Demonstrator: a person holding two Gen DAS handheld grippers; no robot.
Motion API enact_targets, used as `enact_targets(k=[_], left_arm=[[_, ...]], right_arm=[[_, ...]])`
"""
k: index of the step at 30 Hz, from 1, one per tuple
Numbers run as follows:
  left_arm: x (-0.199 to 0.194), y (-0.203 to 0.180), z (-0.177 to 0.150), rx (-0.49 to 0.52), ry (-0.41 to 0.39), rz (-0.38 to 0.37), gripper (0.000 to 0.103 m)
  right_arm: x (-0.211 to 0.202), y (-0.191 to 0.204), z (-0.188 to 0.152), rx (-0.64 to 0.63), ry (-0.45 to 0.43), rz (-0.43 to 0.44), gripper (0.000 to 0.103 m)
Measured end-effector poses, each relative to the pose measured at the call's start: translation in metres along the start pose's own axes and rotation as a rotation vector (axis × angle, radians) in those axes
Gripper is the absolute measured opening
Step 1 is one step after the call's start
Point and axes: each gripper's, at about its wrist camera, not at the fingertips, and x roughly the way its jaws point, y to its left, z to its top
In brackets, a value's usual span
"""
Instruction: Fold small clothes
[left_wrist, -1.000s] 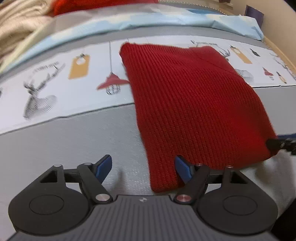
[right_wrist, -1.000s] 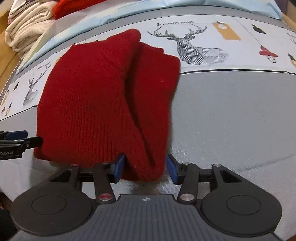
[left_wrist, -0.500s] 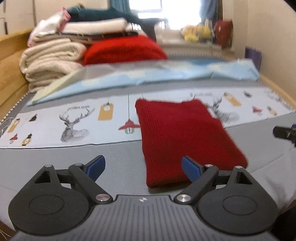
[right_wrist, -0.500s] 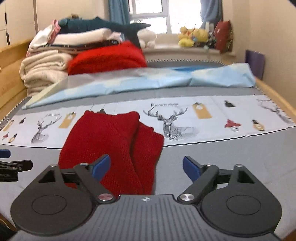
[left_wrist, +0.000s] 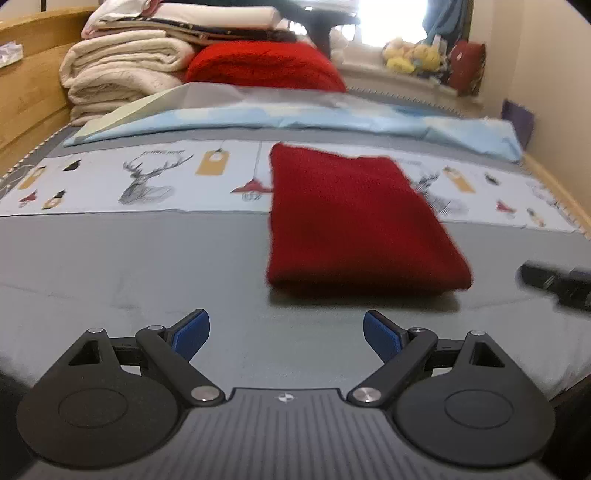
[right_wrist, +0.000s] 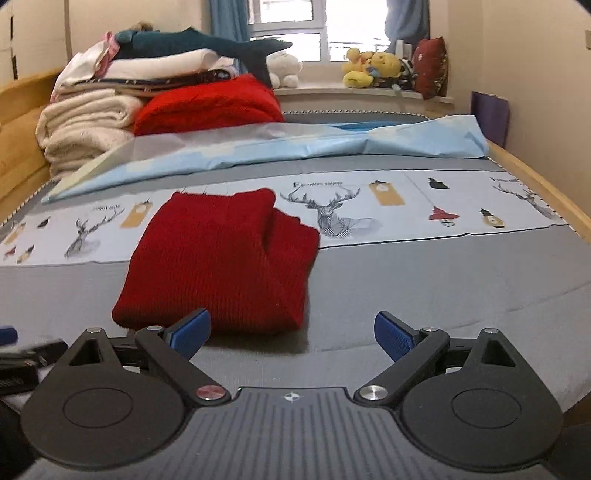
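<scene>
Red knitted cloth (right_wrist: 218, 258), folded into a thick pad, is lying on the bed (right_wrist: 424, 280), partly on the grey sheet and partly across the pale printed strip (right_wrist: 406, 206) with its deer and lantern drawings. From the right wrist view a second fold is bulging out along the pad's right side. The left gripper (left_wrist: 286, 332) is hovering over bare grey sheet just short of the pad's near edge, its jaws spread wide with nothing between them. The right gripper (right_wrist: 291, 334) is hanging in front of the pad's near right corner, its jaws opening, and only sheet is showing between the blue pads (right_wrist: 393, 336); nothing is lying between either gripper and the cloth. Beyond the printed strip a light blue sheet (right_wrist: 295, 147) is lying crumpled across the bed. Behind it, cream blankets (right_wrist: 85, 125) are sitting stacked at the left under more folded linen, with a red blanket (right_wrist: 207, 105) beside them and a dark shark toy (right_wrist: 207, 44) on top. Yellow plush toys (right_wrist: 369, 68) are sitting on the window sill
</scene>
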Motion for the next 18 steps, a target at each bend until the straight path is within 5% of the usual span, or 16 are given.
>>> enact_targets(k=[18], left_arm=[[0.014,-0.007,0.006,-0.004,0.002,-0.009,0.093]], right_arm=[[0.023,0.036,0.002,-0.05,0.028,0.062,0.095]])
